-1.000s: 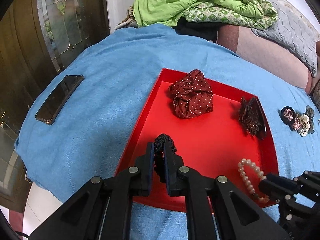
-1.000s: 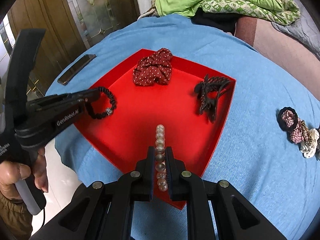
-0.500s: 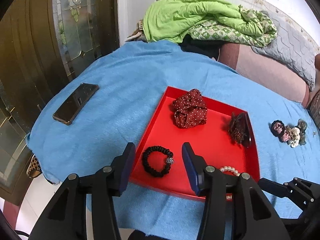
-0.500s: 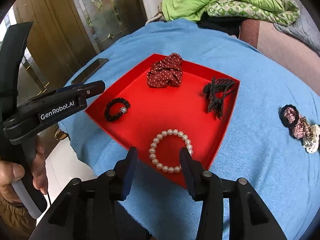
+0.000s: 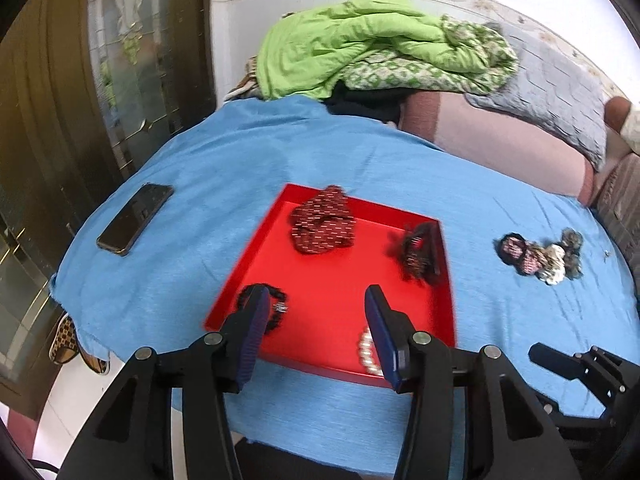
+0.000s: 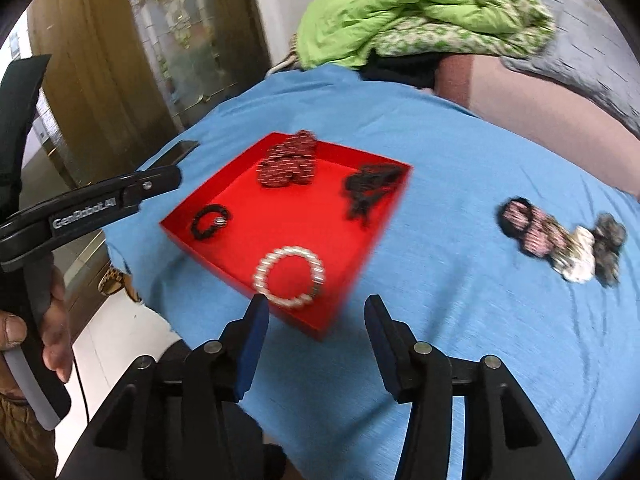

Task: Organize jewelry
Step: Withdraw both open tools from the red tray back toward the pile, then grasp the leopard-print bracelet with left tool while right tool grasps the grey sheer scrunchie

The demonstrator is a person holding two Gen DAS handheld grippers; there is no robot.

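A red tray (image 5: 340, 292) sits on a bed covered with a blue cloth (image 5: 248, 168), and four pieces lie inside it. A dark red scrunchie with small white dots (image 5: 322, 222) rests near the tray's far edge. A black hair claw (image 5: 418, 254) lies against the tray's right wall in the left wrist view. A black bracelet with a small silver bead (image 6: 210, 221) lies flat near the tray's left corner in the right wrist view. A pearl bracelet (image 6: 289, 276) lies flat as an open ring near the tray's nearest corner in that same view.

The left gripper (image 5: 316, 320) hangs above the tray's near edge with its fingers apart and nothing between them; the black bracelet shows just behind its left finger. The right gripper (image 6: 312, 326) hovers over the blue cloth just short of the tray's near corner. Its jaws are opening, nothing is between them, and the pearl bracelet lies just beyond its tips.

A small heap of hair ties (image 6: 560, 240) lies on the blue cloth to the right, well apart from the tray. A dark phone (image 5: 134, 218) lies on the cloth to the tray's left. A green blanket (image 5: 360, 40) is bundled at the far end of the bed. A hand (image 6: 44, 328) grips the handle of the left gripper at the left edge of the right wrist view.
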